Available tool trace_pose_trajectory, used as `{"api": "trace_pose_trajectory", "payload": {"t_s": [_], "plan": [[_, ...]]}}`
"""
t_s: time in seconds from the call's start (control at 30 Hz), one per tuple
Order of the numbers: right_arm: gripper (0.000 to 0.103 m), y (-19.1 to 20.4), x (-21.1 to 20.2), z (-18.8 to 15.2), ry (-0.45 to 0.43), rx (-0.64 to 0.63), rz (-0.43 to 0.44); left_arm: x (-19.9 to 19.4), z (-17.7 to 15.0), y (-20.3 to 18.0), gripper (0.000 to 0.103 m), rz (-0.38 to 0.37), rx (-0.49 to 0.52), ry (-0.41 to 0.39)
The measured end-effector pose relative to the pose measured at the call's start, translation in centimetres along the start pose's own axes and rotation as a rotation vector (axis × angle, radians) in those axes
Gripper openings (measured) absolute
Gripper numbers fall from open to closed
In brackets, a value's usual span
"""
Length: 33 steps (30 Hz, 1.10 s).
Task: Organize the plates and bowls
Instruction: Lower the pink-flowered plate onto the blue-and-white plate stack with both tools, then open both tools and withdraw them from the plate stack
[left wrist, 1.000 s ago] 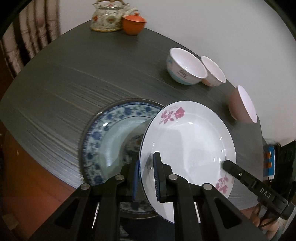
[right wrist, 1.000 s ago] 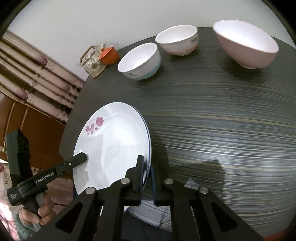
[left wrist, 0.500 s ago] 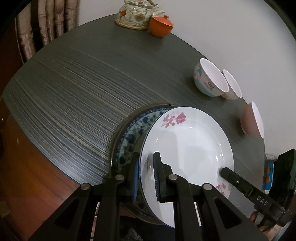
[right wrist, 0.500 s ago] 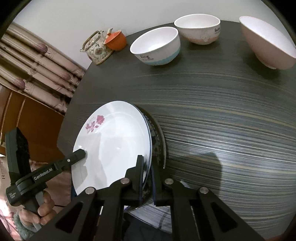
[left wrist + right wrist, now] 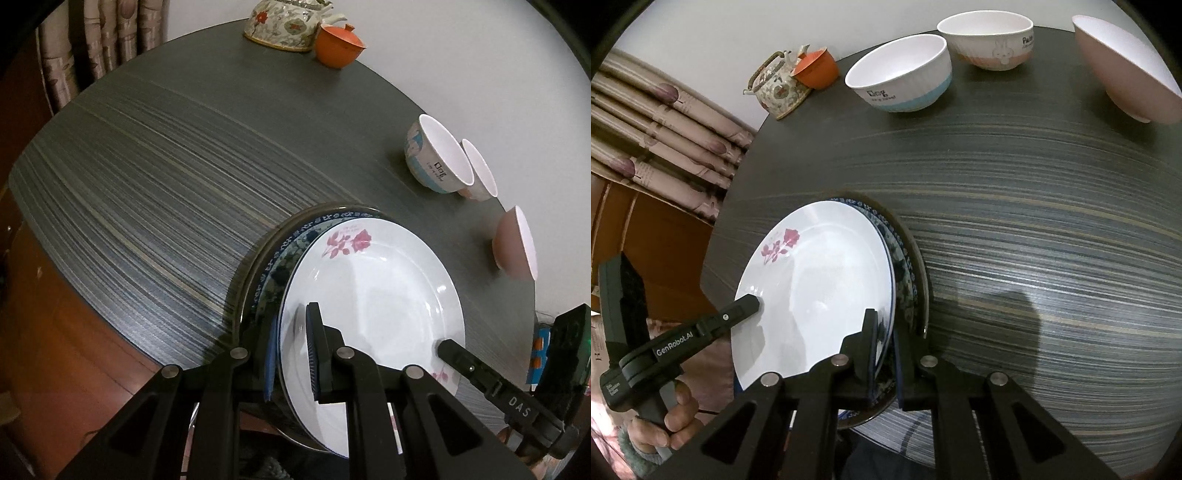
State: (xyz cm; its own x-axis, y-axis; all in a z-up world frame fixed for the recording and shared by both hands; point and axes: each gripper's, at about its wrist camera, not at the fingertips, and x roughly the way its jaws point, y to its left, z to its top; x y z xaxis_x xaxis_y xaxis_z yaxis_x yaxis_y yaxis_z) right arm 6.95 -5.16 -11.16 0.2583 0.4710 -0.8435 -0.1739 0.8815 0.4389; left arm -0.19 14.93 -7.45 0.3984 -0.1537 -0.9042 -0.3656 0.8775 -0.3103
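Left wrist view: both the left gripper (image 5: 291, 347) and the right gripper (image 5: 884, 350) clamp opposite rims of the white rose-printed plate (image 5: 373, 306), tilted just above the blue-patterned plate (image 5: 291, 247).

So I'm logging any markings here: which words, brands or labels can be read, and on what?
"GenRobot.AI": left gripper arm.
"DAS": right gripper arm.
"Dog": blue-banded bowl; the smaller line beneath is too blurred.
"Pa...": rabbit bowl, cut off by its curve.
Left gripper's handle label: too small.
Writing above the white plate's rose: too small.
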Motion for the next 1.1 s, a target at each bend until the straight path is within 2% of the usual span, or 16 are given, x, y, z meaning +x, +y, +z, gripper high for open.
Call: {"api": "trace_pose_trajectory", "payload": {"t_s": [0.23,0.67,0.87,1.0,1.1], "plan": [[0.01,0.6,0.4,0.0,0.006,-0.005,-0.022,0.3,-0.1,0.2,0.012,0.006,-0.015,0.014],[0.012,1.2,0.9,0.3,0.037,0.004,-0.073,0.3,0.0,0.1,0.027,-0.005,-0.018,0.013],[0.021,2.2,0.9,0.6,0.03,-0.016,-0.097,0.4,0.0,-0.6,0.034,0.003,0.015,0.008],[0.03,2.9,0.0,0.6,-0.015,-0.04,-0.119,0.4,0.1,-0.7,0.037,0.001,0.019,0.003],[0.031,3.0,-0.8,0.7,-0.044,-0.037,-0.107,0.4,0.2,-0.9,0.039,0.005,0.027,-0.004]]}}
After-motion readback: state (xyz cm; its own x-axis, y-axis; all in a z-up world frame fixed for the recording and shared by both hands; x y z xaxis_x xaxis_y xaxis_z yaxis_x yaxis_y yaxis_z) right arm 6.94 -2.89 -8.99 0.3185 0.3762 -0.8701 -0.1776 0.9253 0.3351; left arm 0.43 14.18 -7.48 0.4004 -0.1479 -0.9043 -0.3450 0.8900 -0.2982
